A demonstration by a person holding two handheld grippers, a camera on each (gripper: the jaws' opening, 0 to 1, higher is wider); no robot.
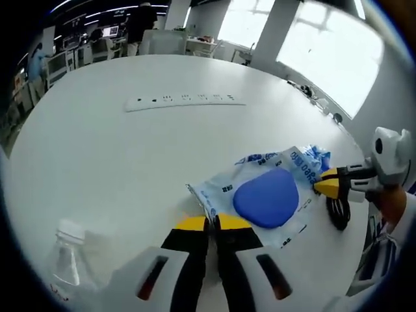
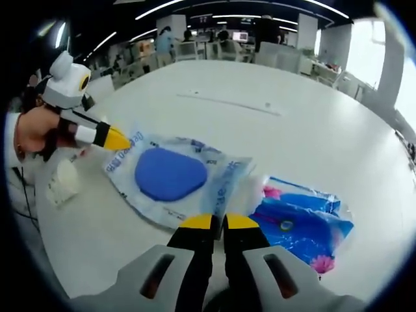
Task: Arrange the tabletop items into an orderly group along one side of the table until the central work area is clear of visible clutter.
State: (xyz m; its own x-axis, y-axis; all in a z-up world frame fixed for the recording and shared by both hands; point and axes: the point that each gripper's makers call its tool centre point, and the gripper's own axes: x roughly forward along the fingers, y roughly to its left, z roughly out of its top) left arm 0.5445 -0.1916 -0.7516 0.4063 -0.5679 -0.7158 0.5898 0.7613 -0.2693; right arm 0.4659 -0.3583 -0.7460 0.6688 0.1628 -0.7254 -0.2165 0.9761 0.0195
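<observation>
A clear printed plastic bag with a blue oval pad inside lies flat on the white table. My left gripper is shut on the bag's near edge. The right gripper comes in from the right, its yellow tips at the bag's far edge. In the right gripper view the same bag and pad lie just ahead of my right gripper, which is shut on the bag's edge. The left gripper meets the opposite edge. A blue flowered packet lies right of the bag.
A white power strip lies across the far middle of the table. A clear plastic bottle rests near the left gripper. A black cable hangs at the table's edge under the person's hand. Desks and people stand far behind.
</observation>
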